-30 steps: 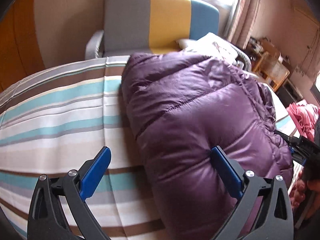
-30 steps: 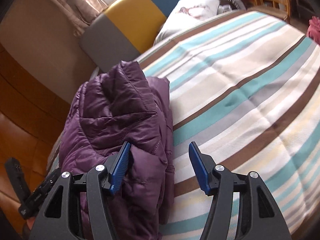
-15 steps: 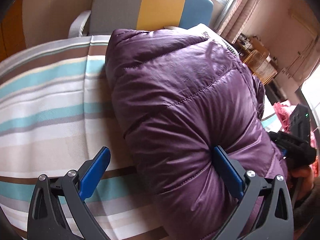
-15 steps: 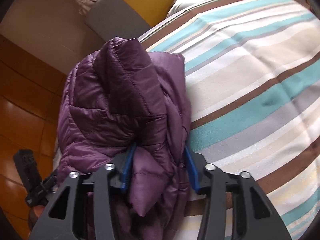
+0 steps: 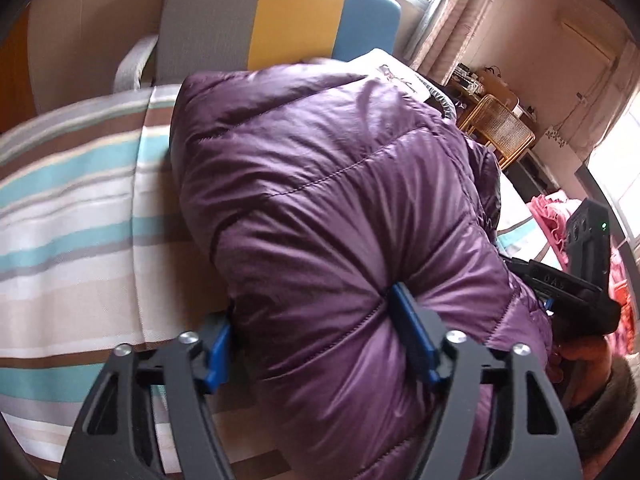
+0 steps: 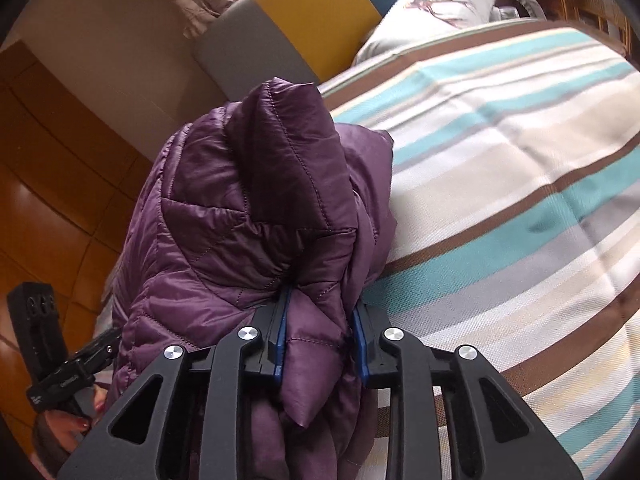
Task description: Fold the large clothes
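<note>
A bulky purple quilted down jacket lies bunched on the striped bed cover. My left gripper is shut on a thick fold of its near edge, the blue pads pressing into the padding. In the right wrist view the jacket stands in a tall heap, and my right gripper is shut on a fold of its near end. Each view shows the other gripper at the jacket's far side, the right one and the left one.
A grey, yellow and blue headboard and a white pillow are at the far end. Striped cover stretches right of the jacket. A wicker chair and pink clothes are at the right. Wooden floor lies left.
Both grippers have closed on the jacket: the right one about half a second ago, the left one just now. Both have moved in closer, and the jacket is bunched higher.
</note>
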`<state>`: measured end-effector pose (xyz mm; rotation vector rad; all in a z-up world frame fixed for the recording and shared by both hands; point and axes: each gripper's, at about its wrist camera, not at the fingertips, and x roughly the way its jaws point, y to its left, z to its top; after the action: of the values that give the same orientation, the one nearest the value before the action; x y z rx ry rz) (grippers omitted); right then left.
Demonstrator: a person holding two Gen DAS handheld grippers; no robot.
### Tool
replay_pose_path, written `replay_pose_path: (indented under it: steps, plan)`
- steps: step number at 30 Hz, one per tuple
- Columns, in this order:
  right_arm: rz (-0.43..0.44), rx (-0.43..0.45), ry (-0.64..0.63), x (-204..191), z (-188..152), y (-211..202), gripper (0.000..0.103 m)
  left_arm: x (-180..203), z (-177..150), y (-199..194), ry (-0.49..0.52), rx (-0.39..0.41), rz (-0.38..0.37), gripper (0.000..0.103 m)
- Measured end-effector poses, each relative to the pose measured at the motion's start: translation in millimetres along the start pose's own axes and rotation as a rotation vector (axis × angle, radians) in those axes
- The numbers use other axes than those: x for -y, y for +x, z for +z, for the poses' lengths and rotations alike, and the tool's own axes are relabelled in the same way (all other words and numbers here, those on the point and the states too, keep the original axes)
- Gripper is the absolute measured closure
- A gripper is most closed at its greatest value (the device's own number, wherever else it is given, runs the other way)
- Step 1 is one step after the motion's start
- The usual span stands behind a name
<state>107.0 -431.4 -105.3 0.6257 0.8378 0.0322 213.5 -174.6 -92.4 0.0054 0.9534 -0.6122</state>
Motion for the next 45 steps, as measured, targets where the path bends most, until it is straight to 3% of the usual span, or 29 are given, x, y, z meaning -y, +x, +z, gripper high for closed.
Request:
replay_pose_path:
  steps: [4,10,19,26,36,45]
  plan:
    - [0.017,0.041,-0.003,-6,-7,-13,0.081,12,-1,-12,0.043,0.038,0.029,0.048]
    - [0.047,0.077,-0.017,-11,-12,-37,0.081,17,3,-30,0.087,0.071,0.051,0.053]
    - [0.096,0.111,-0.033,-35,-17,-44,0.081,21,-1,-63,0.101,0.136,0.057,0.056]
    - [0.143,0.144,-0.065,-69,-15,-48,0.082,3,-5,-99,0.085,0.207,0.054,0.056]
    - [0.244,0.118,-0.167,-154,-5,-12,0.082,-75,-8,-156,-0.006,0.302,0.141,0.056]
    - [0.289,0.049,-0.218,-223,-2,70,0.081,-171,-6,-162,-0.086,0.329,0.240,0.056]
